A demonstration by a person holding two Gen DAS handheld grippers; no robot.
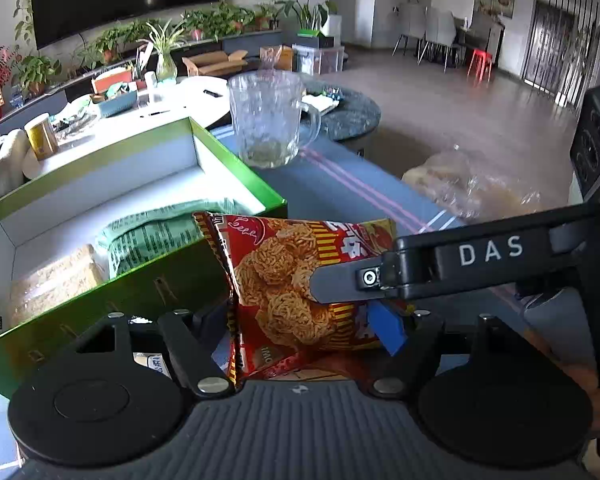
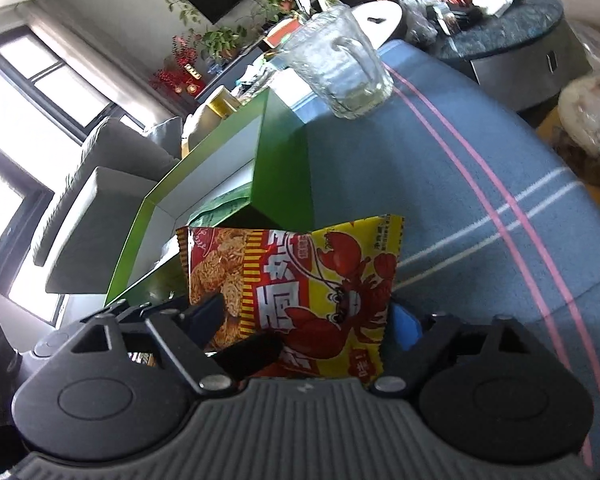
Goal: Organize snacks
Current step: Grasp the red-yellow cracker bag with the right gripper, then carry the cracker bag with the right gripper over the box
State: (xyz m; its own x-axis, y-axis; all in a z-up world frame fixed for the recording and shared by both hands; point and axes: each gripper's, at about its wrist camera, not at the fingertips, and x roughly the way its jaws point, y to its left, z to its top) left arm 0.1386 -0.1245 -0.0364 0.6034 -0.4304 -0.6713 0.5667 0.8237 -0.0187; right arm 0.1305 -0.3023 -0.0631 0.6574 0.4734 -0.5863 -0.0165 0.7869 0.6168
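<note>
A red and yellow snack packet (image 1: 292, 280) with noodle balls and a crayfish printed on it is held upright beside the green box (image 1: 80, 300). It also shows in the right wrist view (image 2: 296, 292). My left gripper (image 1: 308, 320) is shut on the packet's lower part. My right gripper (image 2: 300, 320) is shut on the same packet; its finger reaches in from the right in the left wrist view (image 1: 340, 280). The box (image 2: 284, 160) is white inside and holds a green packet (image 1: 152, 236) and a pale wrapped snack (image 1: 52, 280).
A glass mug (image 1: 268, 120) stands on the blue cloth (image 1: 340, 184) behind the box; it also shows in the right wrist view (image 2: 340, 64). A clear bag of buns (image 1: 468, 188) lies at the right. A cluttered white table (image 1: 180, 100) stands behind.
</note>
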